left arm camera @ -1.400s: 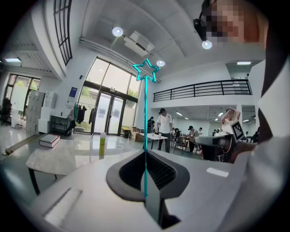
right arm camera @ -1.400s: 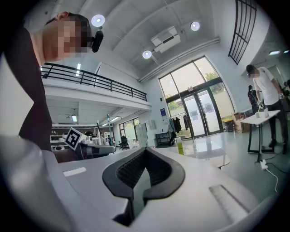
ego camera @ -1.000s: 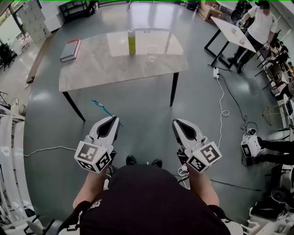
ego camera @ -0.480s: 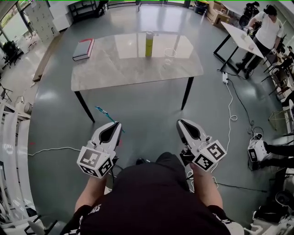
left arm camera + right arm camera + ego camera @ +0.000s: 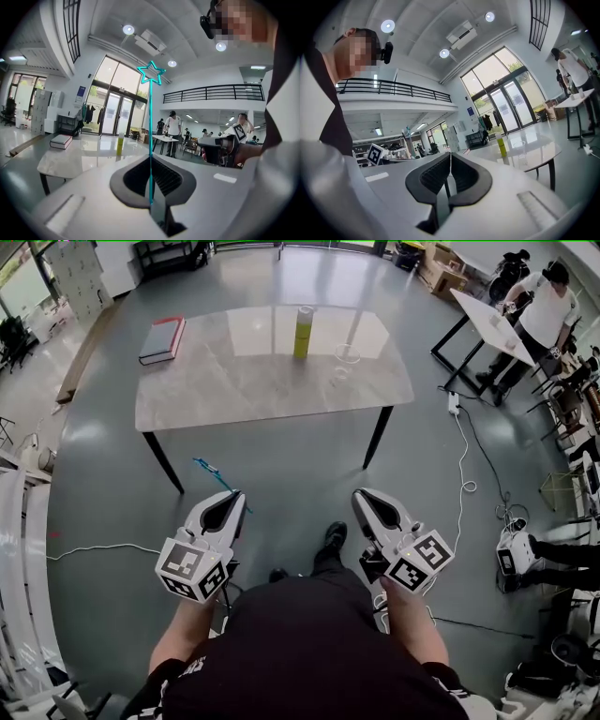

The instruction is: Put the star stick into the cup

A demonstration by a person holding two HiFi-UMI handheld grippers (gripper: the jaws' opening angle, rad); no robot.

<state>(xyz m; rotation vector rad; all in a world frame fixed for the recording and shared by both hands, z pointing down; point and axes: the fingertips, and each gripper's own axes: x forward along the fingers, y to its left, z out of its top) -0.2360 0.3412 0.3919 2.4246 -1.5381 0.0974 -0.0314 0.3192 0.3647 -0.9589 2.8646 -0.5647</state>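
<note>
The person is standing on the grey floor on the near side of the pale marble-look desk (image 5: pixel 234 390) with black legs, well short of it, and is holding both tools out toward it. The left tool (image 5: pixel 230 500) is gripping the thin teal star-tipped stick (image 5: pixel 151 75). Its jaws are pressing together on the lower end of the shaft, and in the left gripper view the stick is rising straight up out of them. In the head view the star end is hovering over the floor just off the desk's near left leg, not over the desktop. The right tool (image 5: pixel 366 500) is holding its jaws fully together with nothing between them, and it is pointing toward the desk's near right leg.

The clear cup (image 5: pixel 345 356) is standing upright on the right part of the desk. The tall yellow-green cylindrical bottle (image 5: pixel 302 331) is standing just to its left, nearer the desk's far edge — any label on it is too small to read. The red-and-grey book (image 5: pixel 161 339) is lying flat at the desk's far left corner. The cube on each tool is showing black-and-white square markers (image 5: pixel 192 568) to the head view. Beyond the desk's right end, a person in a white shirt (image 5: pixel 544 307) is standing at a white table (image 5: pixel 487 315).
</note>
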